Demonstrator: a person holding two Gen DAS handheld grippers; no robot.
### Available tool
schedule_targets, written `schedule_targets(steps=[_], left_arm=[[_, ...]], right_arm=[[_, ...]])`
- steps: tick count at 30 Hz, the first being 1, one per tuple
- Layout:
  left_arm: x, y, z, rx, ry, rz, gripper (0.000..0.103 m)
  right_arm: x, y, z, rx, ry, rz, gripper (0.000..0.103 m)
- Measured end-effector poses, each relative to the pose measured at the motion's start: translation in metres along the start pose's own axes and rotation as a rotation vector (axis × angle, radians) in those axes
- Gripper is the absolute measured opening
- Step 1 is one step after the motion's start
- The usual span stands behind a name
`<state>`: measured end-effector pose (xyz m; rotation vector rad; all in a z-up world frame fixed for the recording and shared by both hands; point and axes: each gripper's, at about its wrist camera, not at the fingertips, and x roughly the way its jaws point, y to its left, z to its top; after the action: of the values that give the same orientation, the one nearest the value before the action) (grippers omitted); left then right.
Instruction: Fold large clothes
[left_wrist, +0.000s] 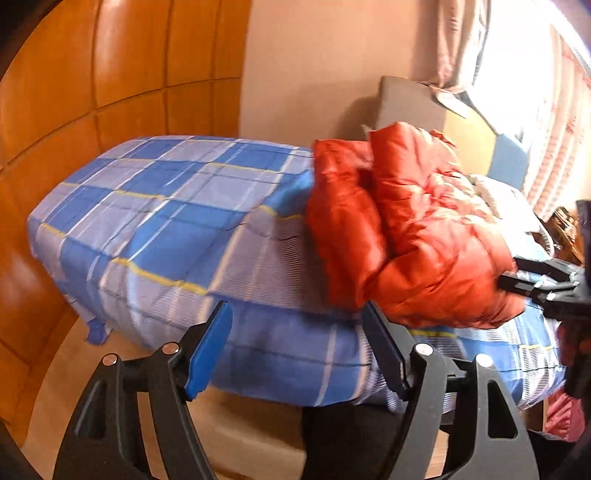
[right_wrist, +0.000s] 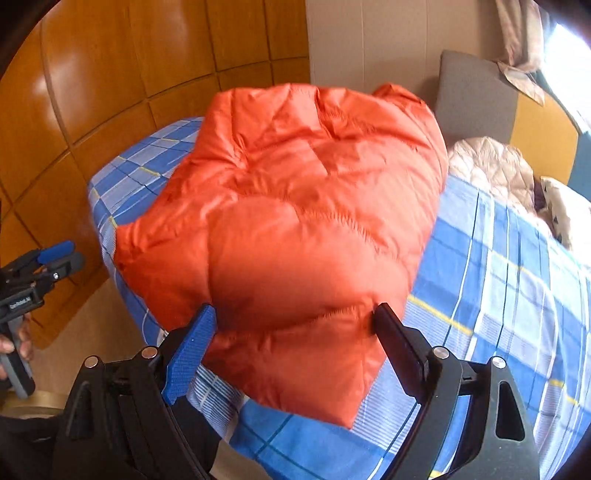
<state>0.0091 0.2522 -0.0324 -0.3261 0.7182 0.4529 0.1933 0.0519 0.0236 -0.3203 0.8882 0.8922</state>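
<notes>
We see the puffy orange quilted down jacket (right_wrist: 295, 229) lying bunched and folded over itself on the bed with the blue-and-lilac checked sheet (left_wrist: 177, 206), near the bed's front edge, one corner of it reaching almost to that edge in the right wrist view. Our right gripper (right_wrist: 295, 325) has its fingers spread wide on either side of the jacket's near lobe; the blue finger (right_wrist: 192, 347) sits against the fabric (whether the dark one presses too, we cannot tell), so a true grasp is uncertain. Our left gripper (left_wrist: 297, 325) hangs off the bed's front edge with its fingers released and only sheet between them, the jacket just to its right. To the left of the jacket the sheet runs bare up to the far corner of the bed, beside the glossy orange wooden wall panels (left_wrist: 92, 74). A pale quilted cover (right_wrist: 491, 166) lies crumpled beyond the jacket, toward the bright window.
</notes>
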Motion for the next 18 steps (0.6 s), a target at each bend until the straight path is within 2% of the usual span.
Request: schedule_targets(steps=[3,5,9,12,18], left_arm=[[0.005,-0.015,0.009,0.02,-0.013,-0.025,0.077],[0.009,-0.026,0.016,0.043,-0.021,-0.035,0.084],[0.021,-0.043,0.033,0.087,-0.019,-0.061,0.09],[0.03,-0.053,0.047,0.104,-0.014,-0.082,0.091],[0.052,-0.069,0.072,0.149,-0.018,-0.067,0.094]], right_arm=[[0.004,0.0,-0.005,0.013,-0.002,-0.009,0.087],[0.006,-0.002,-0.008,0.042,-0.007,-0.013,0.087],[0.008,-0.002,-0.015,0.084,-0.012,-0.025,0.091],[0.009,-0.001,-0.02,0.117,-0.015,-0.048,0.092],[0.005,-0.004,-0.041,0.27,-0.066,-0.061,0.095]])
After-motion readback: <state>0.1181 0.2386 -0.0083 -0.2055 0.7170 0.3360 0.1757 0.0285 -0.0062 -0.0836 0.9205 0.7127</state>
